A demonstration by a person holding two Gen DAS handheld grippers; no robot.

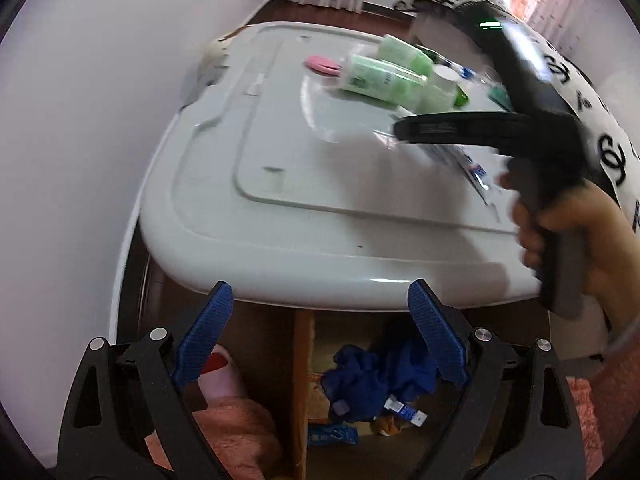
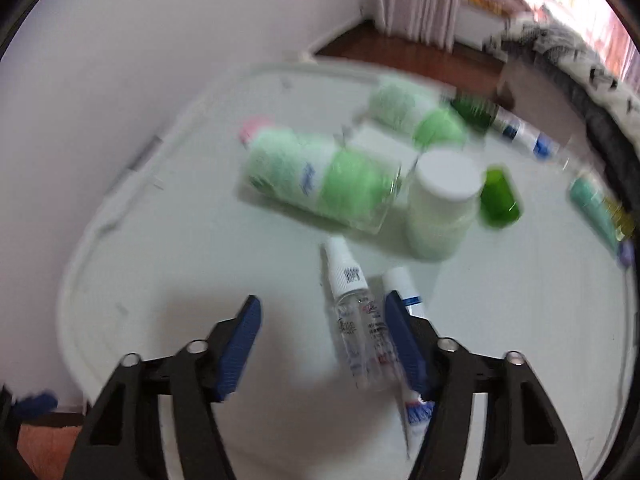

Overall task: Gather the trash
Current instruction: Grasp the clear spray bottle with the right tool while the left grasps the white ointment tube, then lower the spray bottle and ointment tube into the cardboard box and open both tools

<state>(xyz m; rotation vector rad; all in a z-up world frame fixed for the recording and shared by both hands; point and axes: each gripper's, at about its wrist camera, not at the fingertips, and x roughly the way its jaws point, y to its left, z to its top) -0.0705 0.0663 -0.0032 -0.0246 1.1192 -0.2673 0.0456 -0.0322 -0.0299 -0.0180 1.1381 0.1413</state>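
Trash lies on a white plastic lid (image 1: pixel 280 168) (image 2: pixel 160 264). In the right wrist view a clear small spray bottle (image 2: pixel 352 312) and a white tube (image 2: pixel 408 360) lie just ahead, the tube under the right finger. Behind them are a green-and-white bottle in a clear box (image 2: pixel 320 176), a white jar (image 2: pixel 444 204), another green-white bottle (image 2: pixel 416 116) and a green bottle (image 2: pixel 498 196). My right gripper (image 2: pixel 320 320) is open, low over the lid, and empty; it also shows in the left wrist view (image 1: pixel 480 128). My left gripper (image 1: pixel 320 304) is open and empty at the lid's near edge.
A pink disc (image 1: pixel 322 65) lies at the lid's far side. A teal tube (image 2: pixel 592 204) and a blue-white tube (image 2: pixel 520 132) lie at the right. Below the lid's edge are blue cloth (image 1: pixel 376 376) and pink fabric (image 1: pixel 236 428). A white wall (image 1: pixel 80 120) runs along the left.
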